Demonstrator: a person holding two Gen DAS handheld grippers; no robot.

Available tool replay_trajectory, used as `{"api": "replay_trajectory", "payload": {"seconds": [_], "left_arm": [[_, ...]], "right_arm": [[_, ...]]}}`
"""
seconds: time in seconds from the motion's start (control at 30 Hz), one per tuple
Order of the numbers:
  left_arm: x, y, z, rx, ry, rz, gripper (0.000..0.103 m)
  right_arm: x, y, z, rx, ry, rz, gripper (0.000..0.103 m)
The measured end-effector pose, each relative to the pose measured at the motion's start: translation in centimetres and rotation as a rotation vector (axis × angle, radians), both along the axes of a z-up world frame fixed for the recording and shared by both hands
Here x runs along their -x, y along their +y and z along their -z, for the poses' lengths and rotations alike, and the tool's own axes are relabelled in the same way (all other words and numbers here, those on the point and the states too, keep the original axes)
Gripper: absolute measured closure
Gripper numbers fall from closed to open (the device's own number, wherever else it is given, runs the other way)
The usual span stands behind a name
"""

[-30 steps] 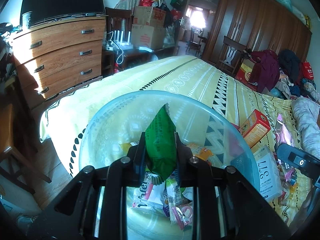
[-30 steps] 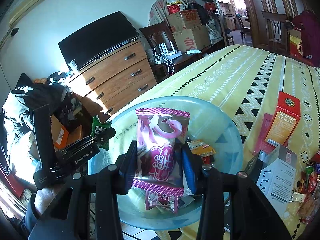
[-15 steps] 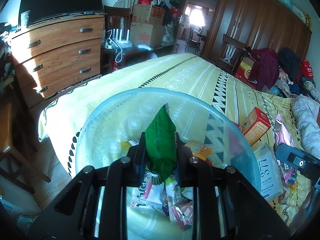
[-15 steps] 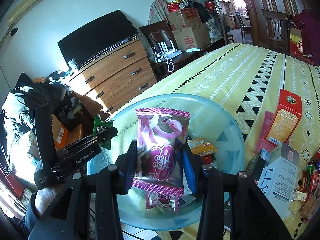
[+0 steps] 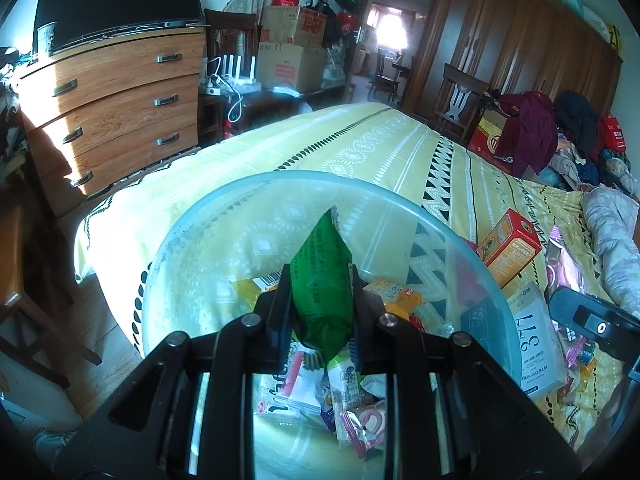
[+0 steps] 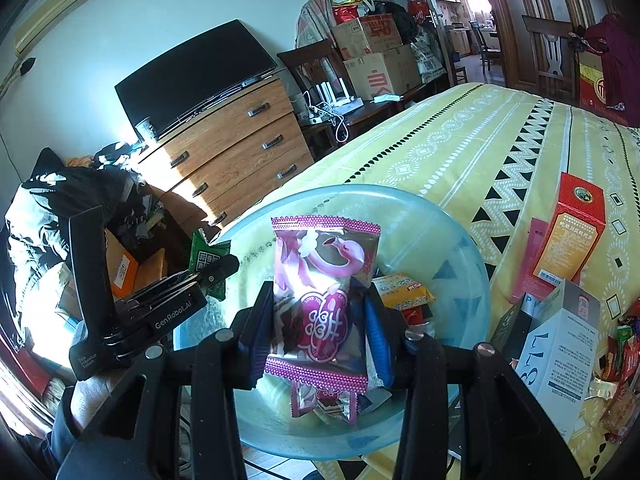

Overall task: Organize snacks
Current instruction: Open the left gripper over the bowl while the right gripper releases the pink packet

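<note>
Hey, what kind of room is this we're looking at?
Most likely a lived-in bedroom in a home. A bed with a yellow patterned cover fills the middle, a wooden chest of drawers with a flat screen on top stands beside it, and a tall wooden wardrobe lines the far wall.

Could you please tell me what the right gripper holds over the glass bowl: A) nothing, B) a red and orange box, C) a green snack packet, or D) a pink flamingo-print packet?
D: in the right wrist view the right gripper has its jaws pressed on the pink flamingo-print packet above the glass bowl.
</note>
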State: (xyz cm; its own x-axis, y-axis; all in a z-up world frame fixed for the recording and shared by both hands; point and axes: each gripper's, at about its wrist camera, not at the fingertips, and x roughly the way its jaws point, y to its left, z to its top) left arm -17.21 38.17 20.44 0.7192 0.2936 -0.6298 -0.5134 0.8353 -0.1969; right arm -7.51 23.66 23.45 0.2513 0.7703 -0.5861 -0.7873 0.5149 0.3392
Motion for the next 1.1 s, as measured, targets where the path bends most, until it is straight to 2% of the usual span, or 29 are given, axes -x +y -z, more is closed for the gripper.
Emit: {"api": "replay_trajectory", "payload": {"seconds": [0.27,0.5,0.6,0.67,0.73,0.87,1.0,1.1], "left_arm": [[-0.2,0.0,0.4,0.005,0.009,0.005,0.08],[-0.4,0.2,0.8,0.016,0.03,0.005,0.078],[-0.4,0.2,0.9,0.015,0.037,-0.001,0.063],[-0.4,0.2,0.8,0.01,0.036,-0.009,0.038],[-0.5,-0.1,0.7,-0.007,0.036,-0.012,0.025],[-0.6,-0.7,0.2,-0.007,0.027,0.0,0.025],[-0.7,-3.0,-1.4,-0.014,-0.033,0.06,0.026],[-1.6,-5.6,-2.4,-0.024,-0.063,0.117,0.024]], "right_arm": [[0.1,0.0,0.3,0.0,0.001,0.0,0.057],[1.0,0.0,1.1,-0.002,0.003,-0.003,0.052],[1.3,-0.1,1.3,-0.007,0.002,-0.001,0.043],[1.1,-0.1,1.0,-0.007,0.0,-0.001,0.041],[1.2,-0.2,0.8,-0.006,-0.004,-0.001,0.04],[1.4,-1.5,0.0,-0.023,-0.031,0.009,0.04],[2.0,-7.5,-0.1,-0.022,-0.157,0.081,0.04],[1.1,-14.8,2.6,0.011,-0.113,0.204,0.04]]}}
